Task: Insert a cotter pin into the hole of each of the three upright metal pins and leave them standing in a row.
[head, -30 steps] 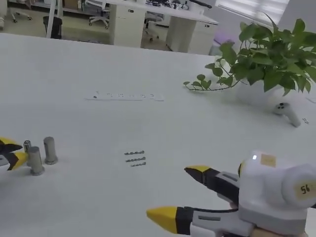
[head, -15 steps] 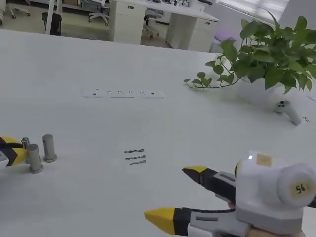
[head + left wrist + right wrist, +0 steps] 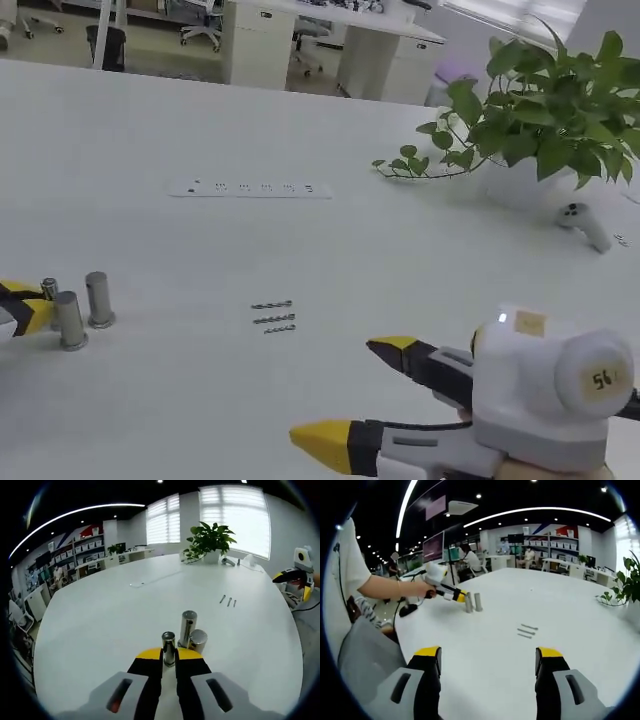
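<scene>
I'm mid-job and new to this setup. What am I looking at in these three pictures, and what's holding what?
There is no robot arm: a person holds a two-jaw gripper in each hand. The wide picture comes from a headset camera looking down at the white table. The two round pictures come from a camera on each gripper, looking along its jaws. The left gripper is closed on a thin metal pin. Two thicker metal pins stand upright right beside it. The right gripper is open and holds nothing. Three cotter pins lie loose side by side mid-table. Further back are a power strip, a potted plant and a white controller.
</scene>
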The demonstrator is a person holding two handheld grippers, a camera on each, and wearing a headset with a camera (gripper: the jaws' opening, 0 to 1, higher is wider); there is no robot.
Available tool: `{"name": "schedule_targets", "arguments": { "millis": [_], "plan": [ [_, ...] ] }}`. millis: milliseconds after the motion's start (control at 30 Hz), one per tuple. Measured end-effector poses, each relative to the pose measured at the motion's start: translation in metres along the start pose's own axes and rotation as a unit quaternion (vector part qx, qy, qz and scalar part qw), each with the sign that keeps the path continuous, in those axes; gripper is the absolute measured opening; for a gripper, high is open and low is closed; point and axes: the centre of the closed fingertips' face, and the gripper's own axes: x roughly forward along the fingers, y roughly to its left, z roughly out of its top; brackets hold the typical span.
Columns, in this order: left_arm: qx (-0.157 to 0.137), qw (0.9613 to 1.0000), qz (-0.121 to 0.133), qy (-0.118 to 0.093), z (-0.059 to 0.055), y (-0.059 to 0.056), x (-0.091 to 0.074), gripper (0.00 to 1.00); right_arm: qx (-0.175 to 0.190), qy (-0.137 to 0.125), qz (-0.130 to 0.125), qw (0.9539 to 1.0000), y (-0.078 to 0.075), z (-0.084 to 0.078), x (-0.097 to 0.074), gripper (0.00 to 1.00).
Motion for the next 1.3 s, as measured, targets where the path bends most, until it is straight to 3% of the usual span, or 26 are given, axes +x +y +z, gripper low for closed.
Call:
{"name": "schedule_targets", "arguments": {
  "millis": [467, 767, 933, 1167, 1300],
  "plan": [
    [-0.016, 0.9996, 0.022, 0.006, -0.007, 0.006, -0.015, 0.07, -0.004, -0.003, 0.004, 1.0000, 0.004, 0.001, 0.000, 0.78],
    [-0.011, 0.9996, 0.025, -0.002, -0.001, -0.003, -0.033, 0.07, -0.006, -0.007, 0.010, 0.9999, 0.006, 0.004, 0.001, 0.78],
    [-0.007, 0.9997, 0.014, -0.020, 0.010, -0.022, -0.045, 0.07, -0.009, -0.009, 0.013, 0.9998, 0.010, 0.006, 0.001, 0.78],
    [0.011, 0.9996, -0.006, -0.027, 0.020, -0.051, -0.055, 0.07, -0.010, -0.010, 0.012, 0.9998, 0.012, 0.006, 0.000, 0.77],
    [0.019, 0.9994, -0.015, -0.026, 0.020, -0.067, -0.055, 0.07, -0.010, -0.010, 0.015, 0.9998, 0.015, 0.005, -0.001, 0.77]
  ]
}}
